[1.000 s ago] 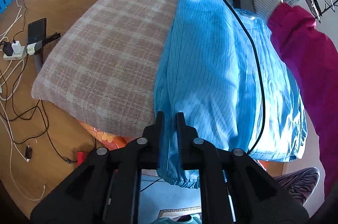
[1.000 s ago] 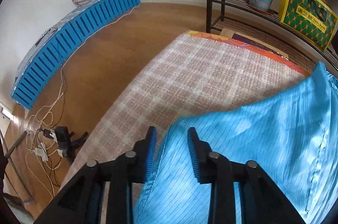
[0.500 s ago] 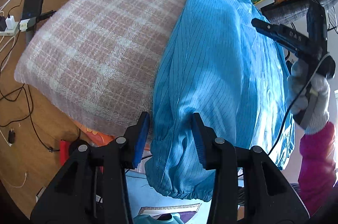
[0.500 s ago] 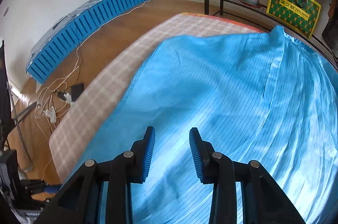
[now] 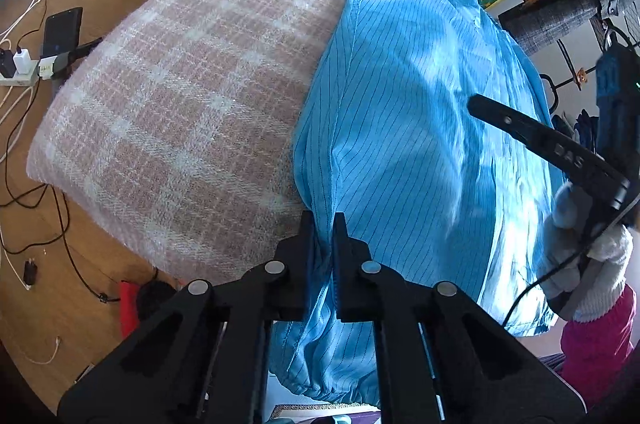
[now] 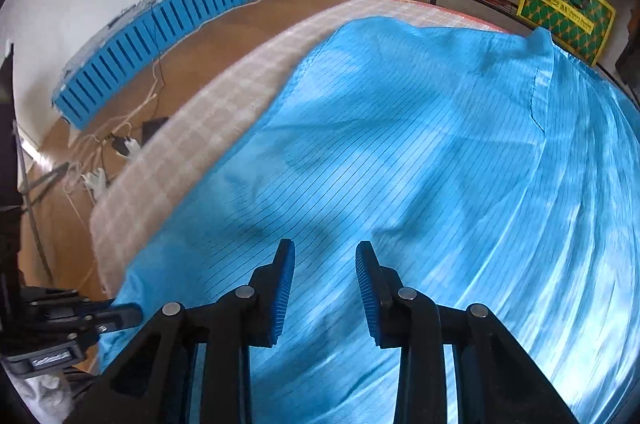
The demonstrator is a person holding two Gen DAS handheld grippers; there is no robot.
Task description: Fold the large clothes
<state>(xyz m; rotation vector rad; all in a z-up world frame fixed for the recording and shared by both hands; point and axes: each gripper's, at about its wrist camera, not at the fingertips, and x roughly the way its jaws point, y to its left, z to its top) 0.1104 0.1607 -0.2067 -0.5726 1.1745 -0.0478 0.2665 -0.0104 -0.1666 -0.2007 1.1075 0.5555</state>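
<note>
Glossy blue pinstriped garment (image 5: 420, 128) on plaid blanket (image 5: 180, 112), left hand-held gripper (image 5: 324, 224) pinching it, right hand-held gripper (image 6: 325, 256) wide.

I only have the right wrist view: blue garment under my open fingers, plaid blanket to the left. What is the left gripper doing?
Observer: The left gripper is shut on the blue garment, pinching a fold at its left edge where it meets the plaid blanket.
Operator: Does any of the garment hang off the near edge?
Observer: Yes. Below the left gripper's fingers, a gathered elastic cuff droops past the blanket's edge.
Operator: And my right gripper, is it touching cloth?
Observer: The left wrist view shows the right gripper over the garment's right side, in a gloved hand; contact cannot be judged from there.
</note>
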